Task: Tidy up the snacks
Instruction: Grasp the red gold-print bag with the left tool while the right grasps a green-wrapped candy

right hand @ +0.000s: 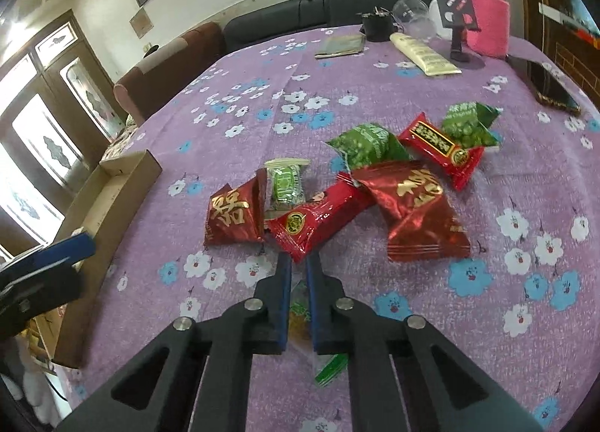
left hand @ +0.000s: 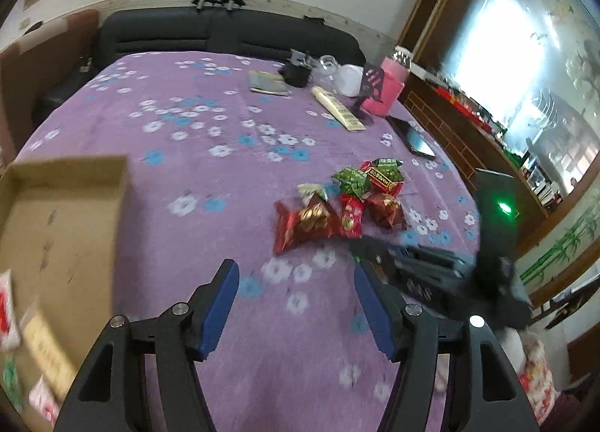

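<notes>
A heap of snack packets [left hand: 337, 203] lies on the purple flowered cloth [left hand: 210, 169]. In the right wrist view it is several red foil packets [right hand: 311, 222] and green ones [right hand: 363, 147]. My right gripper [right hand: 298, 261] is at the heap's near edge, shut on a green snack packet [right hand: 300, 315] that pokes out below the pads. My left gripper [left hand: 296, 270] hangs open and empty over bare cloth, between the heap and a shallow cardboard box [left hand: 63, 214]. The box holds a few blurred packets [left hand: 7, 312] at its near end.
At the table's far right stand a cream tube [left hand: 339, 107], a dark phone [left hand: 412, 137], a pink-sleeved bottle [left hand: 392, 87], a black cup [left hand: 296, 74] and a booklet [left hand: 268, 83]. A dark sofa [left hand: 225, 34] runs behind the table.
</notes>
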`<act>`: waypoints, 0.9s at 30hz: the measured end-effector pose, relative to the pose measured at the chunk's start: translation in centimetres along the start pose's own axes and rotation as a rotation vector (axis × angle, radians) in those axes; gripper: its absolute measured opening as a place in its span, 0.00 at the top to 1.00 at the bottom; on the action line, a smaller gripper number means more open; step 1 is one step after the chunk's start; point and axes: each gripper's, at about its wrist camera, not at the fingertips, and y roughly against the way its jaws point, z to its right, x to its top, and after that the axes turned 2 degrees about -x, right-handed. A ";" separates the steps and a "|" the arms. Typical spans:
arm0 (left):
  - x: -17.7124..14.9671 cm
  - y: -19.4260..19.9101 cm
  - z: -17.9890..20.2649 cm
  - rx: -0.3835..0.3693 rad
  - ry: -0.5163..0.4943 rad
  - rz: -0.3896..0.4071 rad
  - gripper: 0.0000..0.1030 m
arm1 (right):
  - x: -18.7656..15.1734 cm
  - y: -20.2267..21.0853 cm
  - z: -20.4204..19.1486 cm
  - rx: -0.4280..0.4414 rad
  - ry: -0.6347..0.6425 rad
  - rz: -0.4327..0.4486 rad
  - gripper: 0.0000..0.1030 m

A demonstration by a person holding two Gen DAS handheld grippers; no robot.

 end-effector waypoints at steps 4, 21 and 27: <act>2.8 -3.8 1.0 -0.005 -0.065 -0.029 0.35 | 0.2 0.0 1.4 0.052 -0.068 -0.021 0.93; 1.3 -9.1 3.6 0.018 -0.391 -0.189 0.43 | 0.7 -0.1 4.6 0.290 -0.224 -0.134 0.60; 0.4 -6.8 2.5 0.040 -0.342 -0.157 0.43 | 0.4 0.5 1.4 0.231 0.020 -0.170 0.44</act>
